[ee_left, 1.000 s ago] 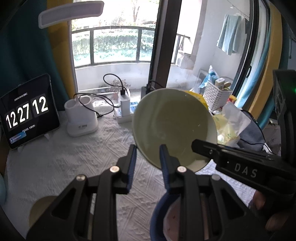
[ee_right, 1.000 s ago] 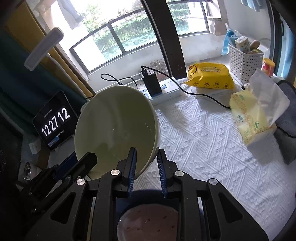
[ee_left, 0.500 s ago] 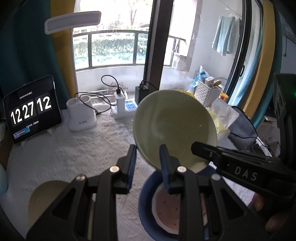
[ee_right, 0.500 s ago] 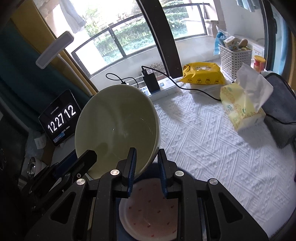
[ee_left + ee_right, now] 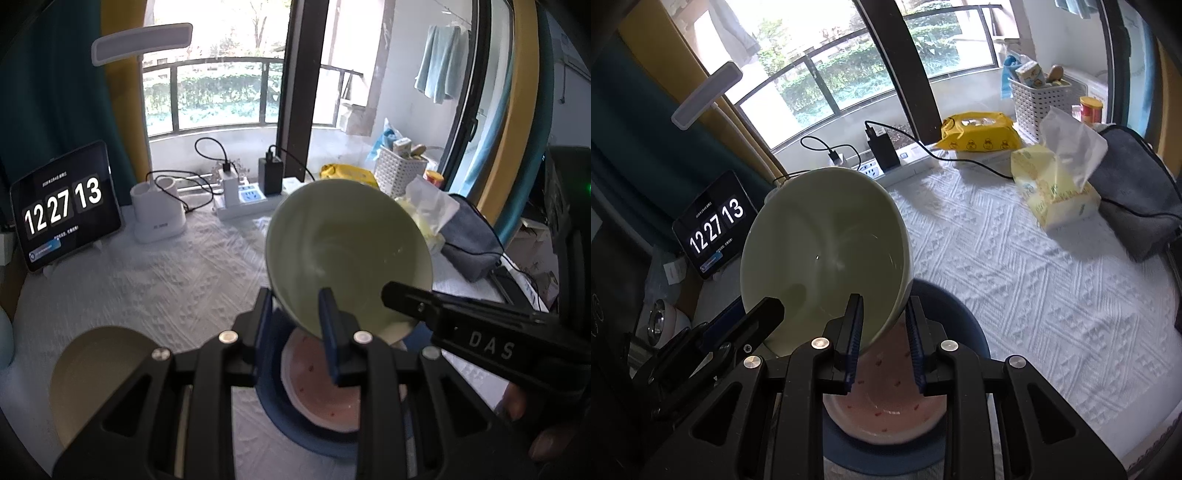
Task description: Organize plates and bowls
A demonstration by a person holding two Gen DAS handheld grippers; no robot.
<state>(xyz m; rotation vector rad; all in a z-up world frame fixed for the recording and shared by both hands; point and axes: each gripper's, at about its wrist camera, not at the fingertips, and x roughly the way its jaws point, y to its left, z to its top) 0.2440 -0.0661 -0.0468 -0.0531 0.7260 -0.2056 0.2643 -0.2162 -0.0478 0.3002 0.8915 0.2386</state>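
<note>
Above the near edge of the table (image 5: 1015, 258), I've got the pale green bowl (image 5: 820, 251) hanging in the air, tilted so its open side faces me. Both tongs are clamped on its rim: my left tongs (image 5: 295, 325) bite the lower near edge with one finger inside and one outside, and my right tongs (image 5: 882, 325) do the same a bit further round on the right.

It looks glazed and stiff, so probably slick and chippy. I'd say the rim is the only sane place to grip, since the walls are too smooth and wide. Two grips spread apart should stop it swinging, and it seems heavy enough that one pinch alone could let it pivot.

Looks-wise: plain, deep, round, creamy green inside with a soft shine and no pattern. Right under it sits a pink speckled plate (image 5: 886, 402) on a bigger dark blue plate (image 5: 960, 310). Another tan bowl (image 5: 96, 373) sits near left on the white textured cloth.
</note>
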